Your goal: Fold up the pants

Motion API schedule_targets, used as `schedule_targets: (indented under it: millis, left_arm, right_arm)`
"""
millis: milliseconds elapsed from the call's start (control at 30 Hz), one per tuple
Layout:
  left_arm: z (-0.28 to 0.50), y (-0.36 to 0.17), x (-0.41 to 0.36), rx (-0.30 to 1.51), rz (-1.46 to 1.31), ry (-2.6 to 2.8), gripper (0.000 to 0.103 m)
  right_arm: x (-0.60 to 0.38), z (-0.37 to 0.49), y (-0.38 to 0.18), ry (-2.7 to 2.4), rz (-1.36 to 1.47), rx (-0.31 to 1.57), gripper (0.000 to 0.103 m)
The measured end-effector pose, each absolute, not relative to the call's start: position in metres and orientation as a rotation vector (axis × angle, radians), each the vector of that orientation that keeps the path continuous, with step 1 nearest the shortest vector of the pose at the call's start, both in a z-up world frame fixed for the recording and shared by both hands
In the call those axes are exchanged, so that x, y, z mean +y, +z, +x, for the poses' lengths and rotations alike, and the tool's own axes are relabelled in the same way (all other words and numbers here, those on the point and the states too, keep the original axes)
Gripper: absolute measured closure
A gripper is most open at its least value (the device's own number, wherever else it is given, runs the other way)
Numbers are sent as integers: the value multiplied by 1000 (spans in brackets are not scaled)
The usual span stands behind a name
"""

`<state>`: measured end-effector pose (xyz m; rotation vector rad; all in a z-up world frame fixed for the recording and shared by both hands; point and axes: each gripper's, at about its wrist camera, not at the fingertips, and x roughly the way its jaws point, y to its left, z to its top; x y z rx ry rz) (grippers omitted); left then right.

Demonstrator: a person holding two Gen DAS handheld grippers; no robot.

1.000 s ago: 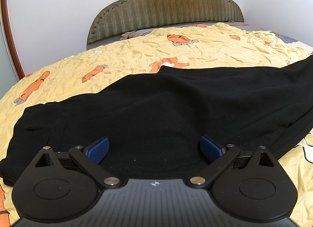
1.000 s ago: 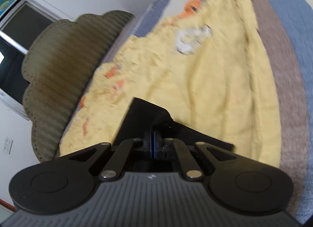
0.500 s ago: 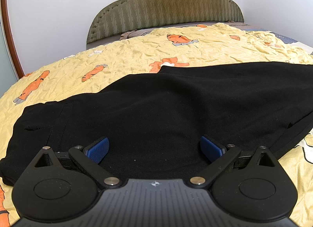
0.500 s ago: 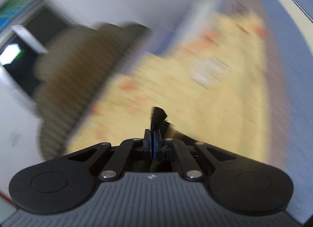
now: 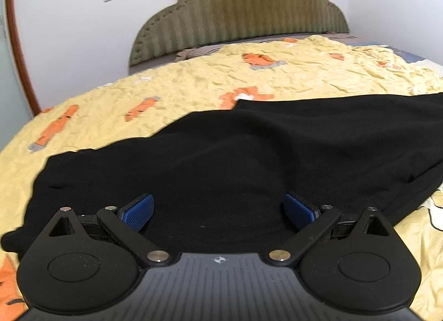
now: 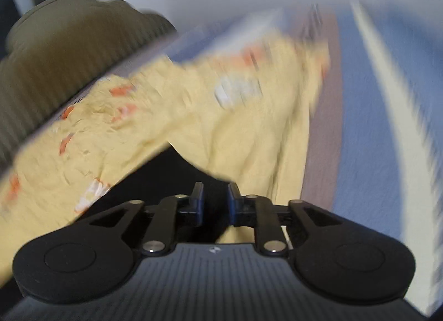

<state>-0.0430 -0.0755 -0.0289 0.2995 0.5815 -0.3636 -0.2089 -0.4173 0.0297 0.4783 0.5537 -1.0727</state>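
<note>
Low in frame, the left tool hovers with fingers spread wide over the black pants, which lie across the yellow bedspread. The right tool (blurred view) is parted slightly, pants directly ahead, holding nothing.

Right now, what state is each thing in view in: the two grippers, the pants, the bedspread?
left gripper: open wide, empty, low over the pants.
right gripper: partly open, a gap between its fingers, nothing clamped; view blurred.
pants: black, lying flat across the bed, one layer laid over another at the right end.
bedspread: yellow with orange print, wrinkled, spread under the pants.
headboard: upright against the wall.
</note>
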Motion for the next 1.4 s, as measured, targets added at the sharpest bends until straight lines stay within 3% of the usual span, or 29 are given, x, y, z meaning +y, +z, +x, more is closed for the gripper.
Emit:
schedule_targets:
  millis: [33,67,300,433,767,1033,1067,1167,1267,1400]
  left_arm:
    - [-43,-26,-72,581,294,-355,2]
    - [-42,-23,-69,579,287,-347,2]
    - [-42,-3,-27,538,275,-216,2]
    - [-42,3,11,579,187,-167,2]
    - [-41,-7,81,691,-107,-107,2]
    - [-24,1,105,654,-284,-93,3]
    - [-23,2,104,651,-271,-72,7]
    - [-15,1,96,658,-189,-38,32]
    - [-11,0,98,671,-159,1,53]
    - [-9,3,105,655,-159,21,79]
  right_arm:
    - [-393,-198,37,-1035,350,547,61]
    - [-366,-187,41,-965,247,537,60]
    - [-164,-129,27,-231,-375,538,63]
    - [-97,-118,6,-50,-647,535,64]
    - [-86,-120,-13,-25,-839,637,65]
    - [-77,-114,-34,-22,-942,663,67]
    - [-76,-114,-36,-25,-953,662,68]
    - [-74,-114,-42,-33,-972,650,75]
    - [-70,-116,-48,-7,-961,669,98]
    - [-68,-117,-46,14,-929,696,102]
